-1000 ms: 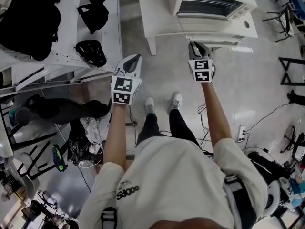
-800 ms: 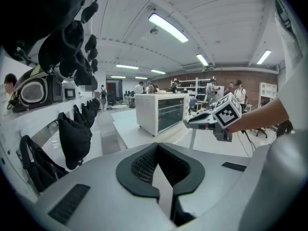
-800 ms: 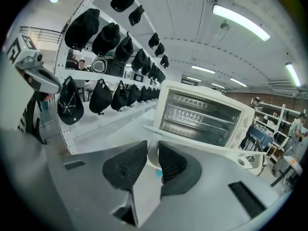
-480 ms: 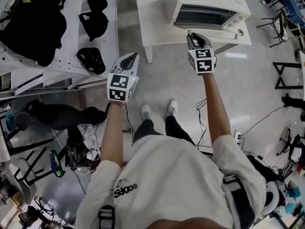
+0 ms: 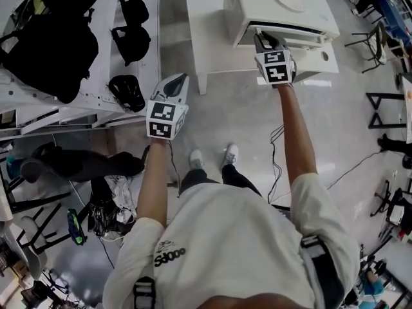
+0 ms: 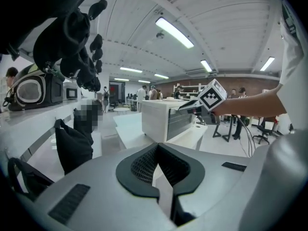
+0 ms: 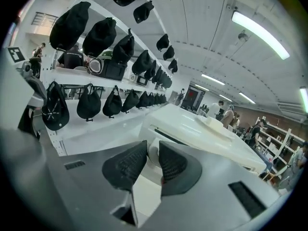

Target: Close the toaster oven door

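The right arm (image 5: 293,140) reaches almost straight out ahead of the body. At its end the right tongs (image 5: 264,37) are clenched on the handle (image 7: 154,153) at the top edge of the toaster oven (image 5: 283,5) door (image 5: 306,38). In the right gripper view the white handle sits pinched between the two dark pads (image 7: 125,165). The oven's top stretches away just beyond them.

The door is raised close to the oven front and leans slightly toward the tongs. In the head view a dark strip shows between the door and the oven body. The oven stands on a white desk (image 5: 206,24), directly in front of the right tongs.

The left arm (image 5: 154,179) is bent at the elbow with the forearm pointing forward. It holds the left tongs (image 5: 183,77) over the floor (image 5: 225,108), well apart from the oven and back from the desk. These tongs are clenched tip to tip with nothing between them. In their own view the oven and the right tongs lie ahead and to the right.
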The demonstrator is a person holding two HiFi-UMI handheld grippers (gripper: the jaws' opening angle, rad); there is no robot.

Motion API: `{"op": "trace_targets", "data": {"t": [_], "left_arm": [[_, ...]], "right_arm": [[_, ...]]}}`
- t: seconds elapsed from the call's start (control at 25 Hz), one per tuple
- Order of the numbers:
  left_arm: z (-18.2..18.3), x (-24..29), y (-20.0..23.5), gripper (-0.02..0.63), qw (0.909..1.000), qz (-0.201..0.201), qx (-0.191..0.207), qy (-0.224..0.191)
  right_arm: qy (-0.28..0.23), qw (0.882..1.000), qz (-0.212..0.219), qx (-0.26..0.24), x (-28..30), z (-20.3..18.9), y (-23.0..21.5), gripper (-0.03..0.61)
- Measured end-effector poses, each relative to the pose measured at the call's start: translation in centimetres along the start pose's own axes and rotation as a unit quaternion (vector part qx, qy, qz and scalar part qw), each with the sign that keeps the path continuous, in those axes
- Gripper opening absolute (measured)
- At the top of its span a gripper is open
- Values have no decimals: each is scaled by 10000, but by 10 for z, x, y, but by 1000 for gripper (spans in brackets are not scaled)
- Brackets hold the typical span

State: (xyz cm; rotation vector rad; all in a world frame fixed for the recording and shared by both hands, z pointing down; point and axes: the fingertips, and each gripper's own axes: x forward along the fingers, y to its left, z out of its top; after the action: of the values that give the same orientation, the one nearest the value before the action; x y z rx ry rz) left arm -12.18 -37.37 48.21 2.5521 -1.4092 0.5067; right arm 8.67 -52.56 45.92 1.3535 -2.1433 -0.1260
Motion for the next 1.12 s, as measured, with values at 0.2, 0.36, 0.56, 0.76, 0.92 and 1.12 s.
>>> {"op": "trace_targets", "data": {"t": [0.2,0.36,0.56,0.76,0.92,1.12], "left_arm": [[-5,-2,14,17,9999,111,-112,43],[-13,-5,17,17,9997,135,-172,125],[-5,-12,16,17,9998,146,-82,84],[24,-22,7,17,9997,138,128,-147],[65,-29,-4,17,9979,129,371,-516],[119,-40,-23,17,9925,91,670,-1021]], "right_arm": [[-22,9999,-115,26,15,11,-10,72],[-68,10000,-13,32,16,11,-9,72],[17,9999,86,-129,4,16,-7,72],[-227,9997,-10,88,-40,27,-11,72],[-393,9990,-115,182,-88,35,-15,14],[-699,9970,-46,328,-151,47,-12,8]]}}
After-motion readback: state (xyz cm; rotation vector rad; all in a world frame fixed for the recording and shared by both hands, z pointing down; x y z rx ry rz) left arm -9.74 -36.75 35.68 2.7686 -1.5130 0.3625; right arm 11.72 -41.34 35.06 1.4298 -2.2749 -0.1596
